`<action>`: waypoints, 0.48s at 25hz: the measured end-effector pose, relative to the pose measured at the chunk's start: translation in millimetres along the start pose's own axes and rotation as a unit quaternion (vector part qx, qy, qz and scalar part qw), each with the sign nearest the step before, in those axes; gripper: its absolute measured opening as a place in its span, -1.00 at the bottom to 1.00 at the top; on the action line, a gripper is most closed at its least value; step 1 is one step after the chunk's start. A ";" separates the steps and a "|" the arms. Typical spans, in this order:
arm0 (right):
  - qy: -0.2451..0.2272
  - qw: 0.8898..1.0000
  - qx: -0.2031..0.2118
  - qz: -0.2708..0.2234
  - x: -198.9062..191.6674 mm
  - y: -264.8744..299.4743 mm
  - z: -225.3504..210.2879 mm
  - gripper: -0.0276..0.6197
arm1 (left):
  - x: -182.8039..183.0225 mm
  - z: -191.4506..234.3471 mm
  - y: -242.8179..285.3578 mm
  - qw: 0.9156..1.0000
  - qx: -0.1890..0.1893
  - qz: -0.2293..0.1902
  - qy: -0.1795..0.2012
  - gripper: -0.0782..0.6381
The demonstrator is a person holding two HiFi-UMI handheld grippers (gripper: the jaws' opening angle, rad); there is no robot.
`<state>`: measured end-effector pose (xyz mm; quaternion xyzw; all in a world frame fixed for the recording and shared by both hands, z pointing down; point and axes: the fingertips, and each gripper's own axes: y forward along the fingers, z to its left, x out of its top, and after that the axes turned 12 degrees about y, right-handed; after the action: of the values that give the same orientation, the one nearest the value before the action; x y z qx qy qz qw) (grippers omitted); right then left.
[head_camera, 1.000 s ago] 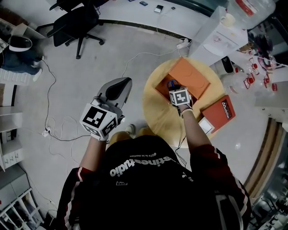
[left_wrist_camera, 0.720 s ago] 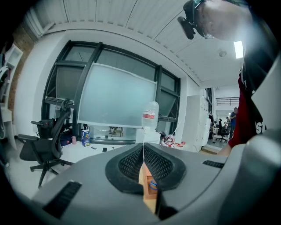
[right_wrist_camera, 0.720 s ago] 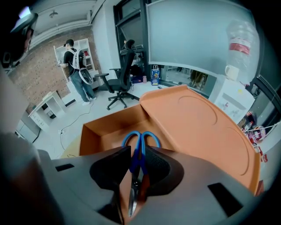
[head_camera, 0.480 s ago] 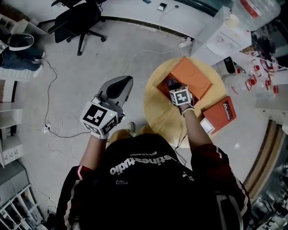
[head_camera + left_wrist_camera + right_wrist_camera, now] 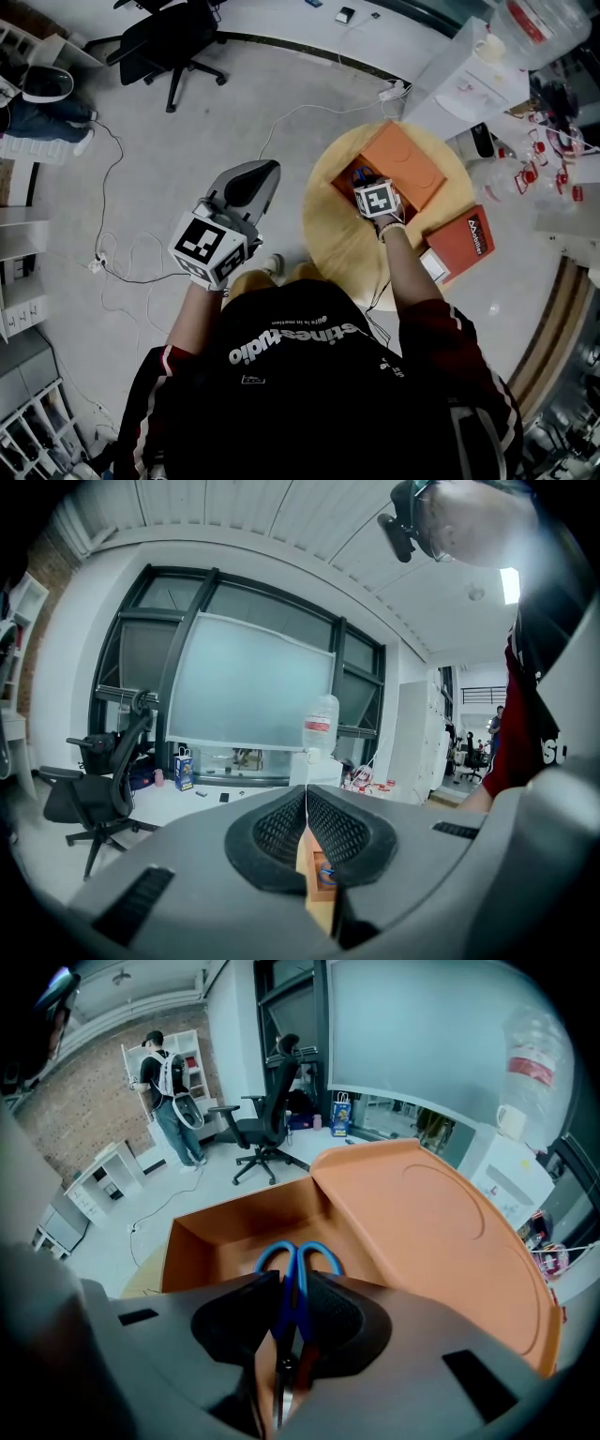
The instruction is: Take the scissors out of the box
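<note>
Scissors point(image 5: 292, 1279) are gripped at their blue handles by the right claw point(image 5: 293, 1312), and seem low inside the orange box point(image 5: 225, 1232) just ahead; lifting them clear remains. Left claw point(image 5: 307, 808) is pressed together, empty

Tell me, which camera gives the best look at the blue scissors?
The right gripper view: the scissors sit clamped in the right gripper, blue handles clear against the open box. The head view shows only a blue sliver by that gripper; the left gripper view, a distant speck.
</note>
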<state>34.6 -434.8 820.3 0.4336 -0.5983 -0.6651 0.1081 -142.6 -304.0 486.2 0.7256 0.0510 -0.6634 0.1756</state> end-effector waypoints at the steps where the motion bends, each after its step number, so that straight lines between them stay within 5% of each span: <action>1: -0.001 1.000 0.000 0.001 0.5 0.5 0.8 -0.55 | 0.5 0.4 -0.8 1.000 0.001 0.000 0.001 -0.72; 12: -0.008 1.000 -0.007 -0.008 -1.7 -9.3 3.8 -0.56 | 1.9 7.7 -17.2 1.000 0.012 -0.003 -0.002 -0.72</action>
<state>36.4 -428.6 812.4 0.4317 -0.5912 -0.6737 0.1010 -154.9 -290.8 480.6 0.7263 0.0445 -0.6659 0.1647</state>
